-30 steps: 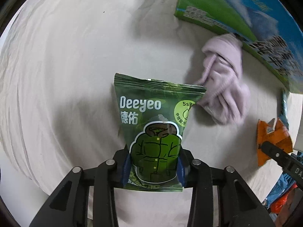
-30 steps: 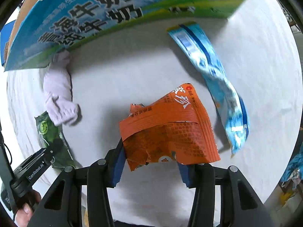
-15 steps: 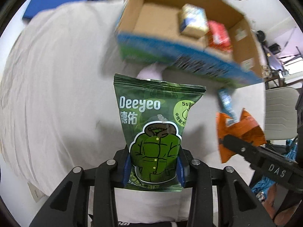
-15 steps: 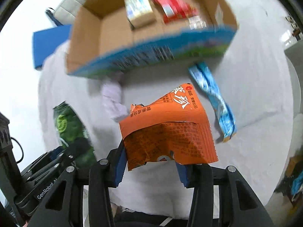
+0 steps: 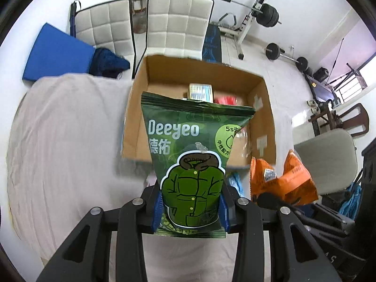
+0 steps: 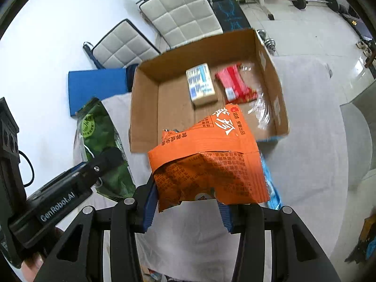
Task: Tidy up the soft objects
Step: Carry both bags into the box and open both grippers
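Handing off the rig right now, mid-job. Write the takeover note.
Left gripper: shut on green pack, held up before the box.
Right gripper: shut on orange bag, also raised near the box.
Done: a white-blue pack and a red pack lie in the box.
Left: drop both held items in; a blue wrapper remains on the cloth.

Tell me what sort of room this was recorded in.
Probably a home room doubling as a gym: a barbell rack and loose dumbbells stand behind padded white chairs and a cloth-covered table.
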`<move>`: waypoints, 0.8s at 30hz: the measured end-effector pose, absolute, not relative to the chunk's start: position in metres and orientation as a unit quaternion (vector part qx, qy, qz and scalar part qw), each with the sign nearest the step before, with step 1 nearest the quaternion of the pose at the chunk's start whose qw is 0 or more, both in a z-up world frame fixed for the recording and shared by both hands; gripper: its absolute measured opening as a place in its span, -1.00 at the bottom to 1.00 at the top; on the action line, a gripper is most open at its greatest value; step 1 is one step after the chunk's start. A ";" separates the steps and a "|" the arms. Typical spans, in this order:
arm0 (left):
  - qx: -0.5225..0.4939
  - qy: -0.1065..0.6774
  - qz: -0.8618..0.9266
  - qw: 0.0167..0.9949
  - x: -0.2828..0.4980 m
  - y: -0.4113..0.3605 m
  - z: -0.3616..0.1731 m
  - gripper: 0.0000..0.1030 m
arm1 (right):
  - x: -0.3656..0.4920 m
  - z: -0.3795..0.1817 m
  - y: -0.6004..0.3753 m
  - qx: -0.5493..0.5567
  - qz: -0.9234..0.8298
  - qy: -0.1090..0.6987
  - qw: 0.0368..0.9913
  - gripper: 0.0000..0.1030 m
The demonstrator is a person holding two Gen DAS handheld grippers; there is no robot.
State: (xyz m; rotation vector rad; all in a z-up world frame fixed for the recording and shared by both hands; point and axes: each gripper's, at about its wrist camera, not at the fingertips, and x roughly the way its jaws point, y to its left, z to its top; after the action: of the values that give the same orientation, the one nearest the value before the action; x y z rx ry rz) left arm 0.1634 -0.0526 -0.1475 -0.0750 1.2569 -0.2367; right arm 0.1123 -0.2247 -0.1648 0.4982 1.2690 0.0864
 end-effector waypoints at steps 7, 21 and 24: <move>-0.024 0.582 -0.118 0.804 0.212 -0.061 -0.136 -0.32 | 0.157 -0.171 -0.241 0.229 0.012 0.580 0.782 -0.08; 0.027 0.659 -0.085 0.747 0.335 -0.079 -0.236 -0.32 | 0.238 -0.271 -0.266 0.230 -0.043 0.640 0.732 -0.08; 0.028 0.678 -0.081 0.730 0.351 -0.084 -0.259 -0.32 | 0.244 -0.292 -0.265 0.228 -0.047 0.651 0.723 -0.08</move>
State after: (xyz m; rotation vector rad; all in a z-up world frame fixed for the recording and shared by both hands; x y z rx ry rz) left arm 0.3505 -0.0837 -0.2587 0.0620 1.4929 -0.1793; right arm 0.2445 -0.2653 -0.2923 0.5025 1.4366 -0.1039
